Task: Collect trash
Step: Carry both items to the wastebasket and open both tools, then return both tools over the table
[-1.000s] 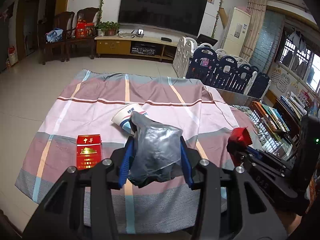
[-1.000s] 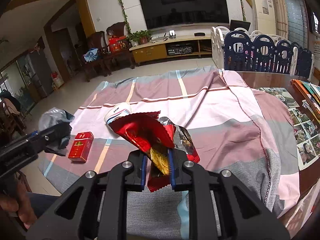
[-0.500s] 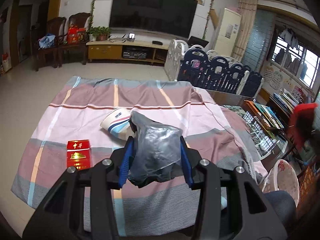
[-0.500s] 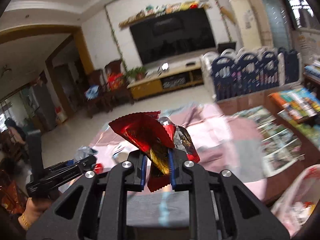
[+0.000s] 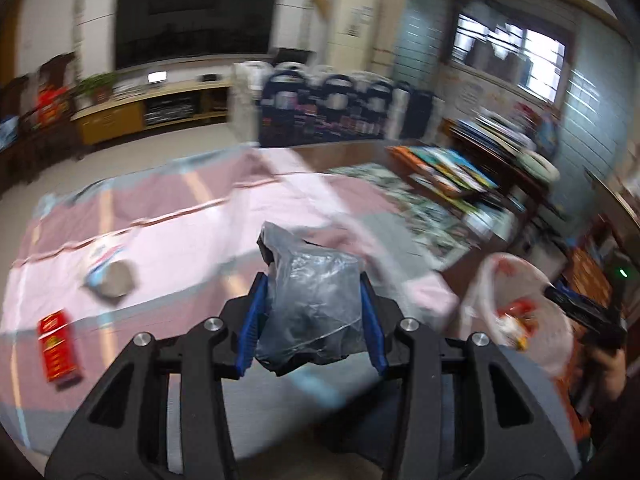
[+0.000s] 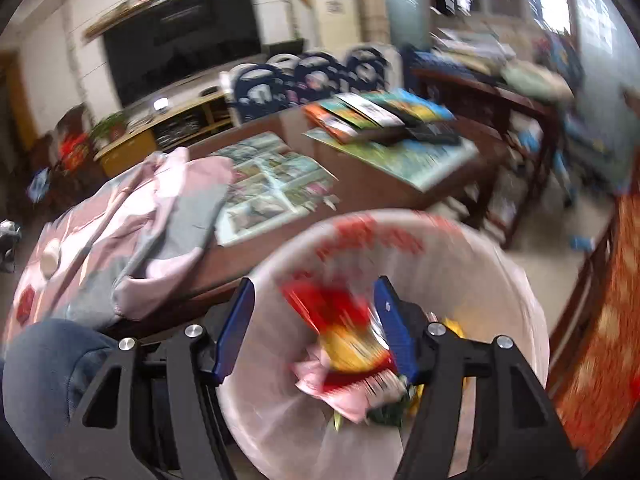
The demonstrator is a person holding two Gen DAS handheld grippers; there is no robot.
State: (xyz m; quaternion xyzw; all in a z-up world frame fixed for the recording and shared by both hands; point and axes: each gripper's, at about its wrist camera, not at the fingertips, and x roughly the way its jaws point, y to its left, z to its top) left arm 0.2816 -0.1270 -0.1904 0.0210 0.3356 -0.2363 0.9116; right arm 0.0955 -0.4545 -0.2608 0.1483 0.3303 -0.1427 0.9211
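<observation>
To the far left of the left gripper [image 5: 310, 322] lies a red cigarette pack [image 5: 57, 345] on the striped cloth [image 5: 168, 224], and nearer, ahead and to its left, a crumpled paper cup [image 5: 107, 276]; both are trash not yet collected. The left gripper itself is clamped on a crumpled grey plastic bag [image 5: 314, 304], exactly as it was a second ago; the view has swung rightward, so the white-lined waste bin [image 5: 520, 280] now shows low on its right. The right gripper [image 6: 316, 330] has travelled from over the cloth to directly above that bin [image 6: 472, 264]; its jaws have just been opening and now stand apart, the pads clear of the red snack wrapper [image 6: 340, 332], which a second ago was pinched between them; the wrapper, blurred, sits between and just beyond the jaws, apparently dropping onto the rubbish inside. So one piece looks delivered; by my reading the plastic bag goes in next, then the cup and pack.
</observation>
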